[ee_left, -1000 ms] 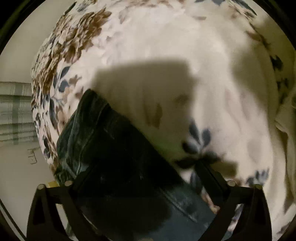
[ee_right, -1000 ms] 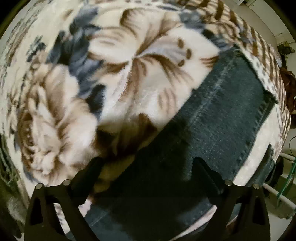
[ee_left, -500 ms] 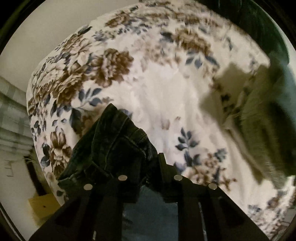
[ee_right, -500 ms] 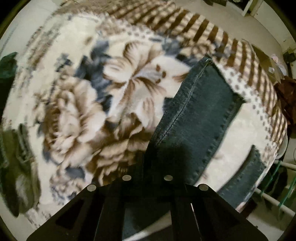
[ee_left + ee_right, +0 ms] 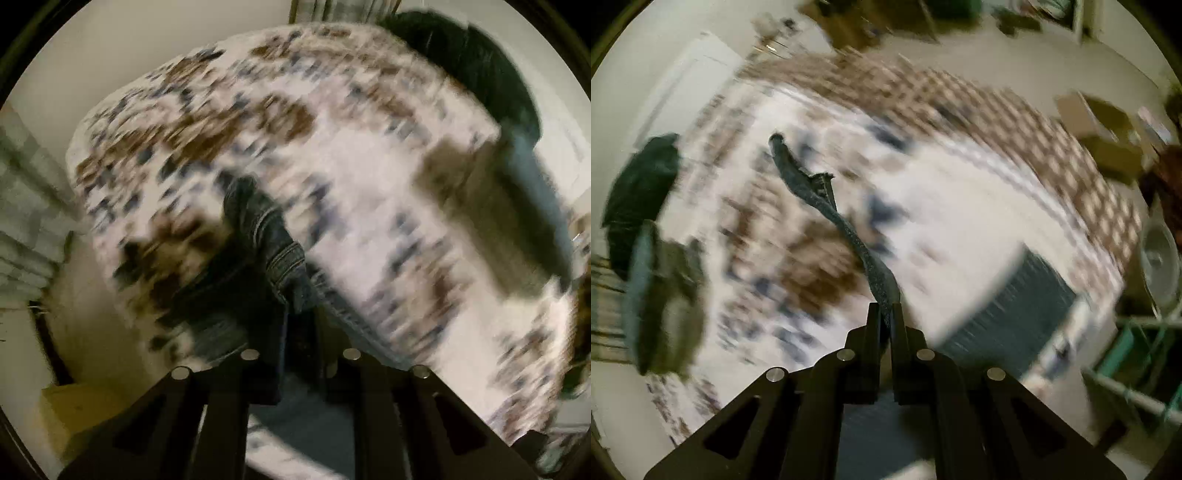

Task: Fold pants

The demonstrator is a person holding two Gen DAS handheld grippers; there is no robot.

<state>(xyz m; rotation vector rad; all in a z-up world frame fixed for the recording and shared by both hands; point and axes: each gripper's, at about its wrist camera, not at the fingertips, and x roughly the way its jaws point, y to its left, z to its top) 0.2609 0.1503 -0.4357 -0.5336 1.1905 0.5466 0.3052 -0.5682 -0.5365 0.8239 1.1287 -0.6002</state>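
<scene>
The dark blue denim pants (image 5: 266, 236) hang bunched from my left gripper (image 5: 301, 314), which is shut on a thick seamed fold and holds it above the floral blanket (image 5: 369, 177). In the right wrist view my right gripper (image 5: 885, 314) is shut on a thin twisted edge of the pants (image 5: 820, 195) that stretches up and left. More of the pants (image 5: 1008, 302) hangs low to the right. Both views are blurred by motion.
The bed's blanket has a checked brown border (image 5: 1015, 122). A dark green cloth heap (image 5: 469, 66) lies at the far end of the bed, also showing in the right wrist view (image 5: 642, 184). A fan (image 5: 1160, 254) and a green rack (image 5: 1137, 354) stand at the right.
Both grippers closed on the pants and rose well above the bed. The denim came off the blanket and now hangs between them.
</scene>
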